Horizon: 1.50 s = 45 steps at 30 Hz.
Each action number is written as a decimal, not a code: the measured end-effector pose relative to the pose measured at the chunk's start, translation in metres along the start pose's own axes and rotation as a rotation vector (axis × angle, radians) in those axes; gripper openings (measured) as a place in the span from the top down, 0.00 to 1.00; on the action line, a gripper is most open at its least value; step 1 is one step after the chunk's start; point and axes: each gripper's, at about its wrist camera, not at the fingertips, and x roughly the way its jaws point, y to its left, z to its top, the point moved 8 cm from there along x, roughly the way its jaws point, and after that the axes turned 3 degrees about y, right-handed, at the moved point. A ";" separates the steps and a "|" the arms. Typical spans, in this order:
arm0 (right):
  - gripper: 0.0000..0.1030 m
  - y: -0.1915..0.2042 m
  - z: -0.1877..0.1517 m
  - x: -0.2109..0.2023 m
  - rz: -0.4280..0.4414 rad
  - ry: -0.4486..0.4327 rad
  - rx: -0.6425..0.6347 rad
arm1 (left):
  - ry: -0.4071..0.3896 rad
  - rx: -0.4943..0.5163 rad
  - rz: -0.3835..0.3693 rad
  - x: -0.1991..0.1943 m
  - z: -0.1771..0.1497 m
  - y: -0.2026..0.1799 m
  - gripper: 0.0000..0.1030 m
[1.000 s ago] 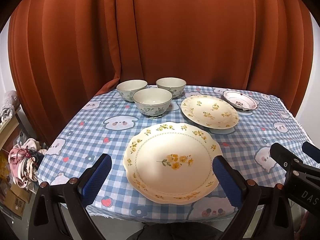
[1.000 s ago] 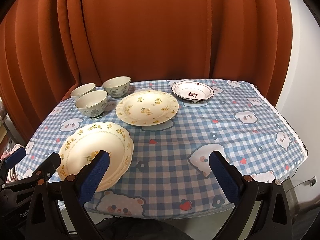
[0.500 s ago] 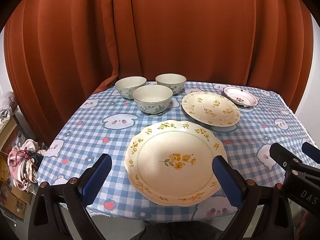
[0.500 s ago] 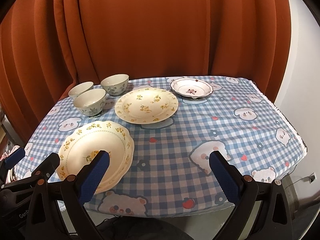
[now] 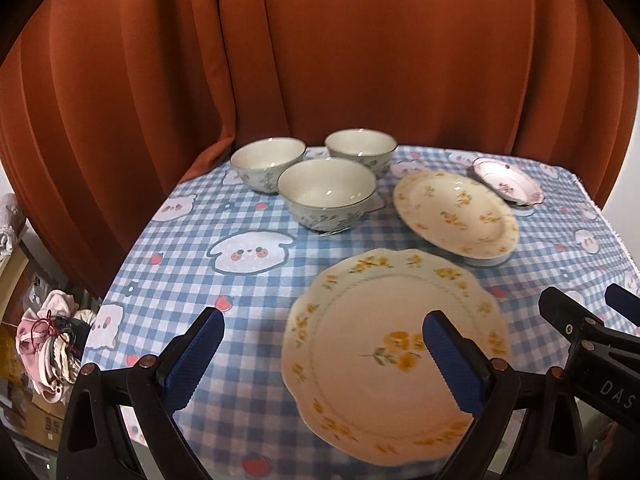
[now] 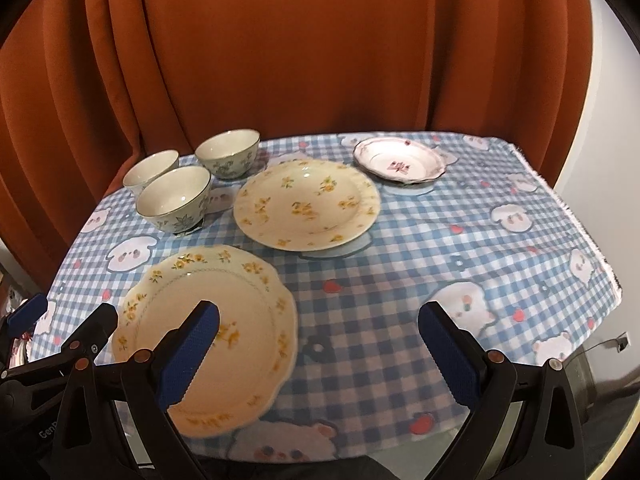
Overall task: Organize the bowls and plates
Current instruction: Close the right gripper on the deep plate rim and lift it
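Note:
A scalloped cream plate with yellow flowers [image 5: 392, 352] [image 6: 208, 320] lies at the table's near edge. A round cream plate with yellow flowers [image 5: 454, 212] [image 6: 306, 204] lies behind it. A small white plate with a red motif [image 5: 506, 180] [image 6: 398, 160] sits at the back right. Three green-patterned bowls [image 5: 326, 192] [image 6: 174, 196] cluster at the back left. My left gripper [image 5: 322, 354] is open and empty above the near edge, its right finger over the scalloped plate. My right gripper [image 6: 318, 350] is open and empty, its left finger over that plate.
A blue checked tablecloth [image 6: 460, 248] covers the table. An orange curtain [image 5: 320, 60] hangs close behind it. A box with cloth and clutter [image 5: 44, 344] sits on the floor to the left. A white wall [image 6: 608, 120] is on the right.
Both grippers have moved forward toward the table. The left one has also shifted left, so the scalloped plate now lies under its right finger. No dish has moved.

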 end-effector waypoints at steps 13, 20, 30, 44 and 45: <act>0.06 0.028 -0.020 0.089 -0.048 0.242 0.036 | 0.255 0.092 -0.057 0.093 -0.017 0.010 0.17; 0.11 0.038 -0.035 0.115 -0.049 0.339 0.036 | 0.352 0.170 -0.142 0.114 -0.033 -0.009 0.21; 0.19 0.047 -0.038 0.127 -0.012 0.402 0.064 | 0.367 0.191 -0.182 0.116 -0.031 -0.016 0.21; 0.19 0.044 -0.043 0.120 0.016 0.453 0.089 | 0.432 0.180 -0.173 0.115 -0.033 -0.016 0.21; 0.19 0.042 -0.041 0.118 0.018 0.452 0.087 | 0.431 0.179 -0.173 0.114 -0.032 -0.017 0.21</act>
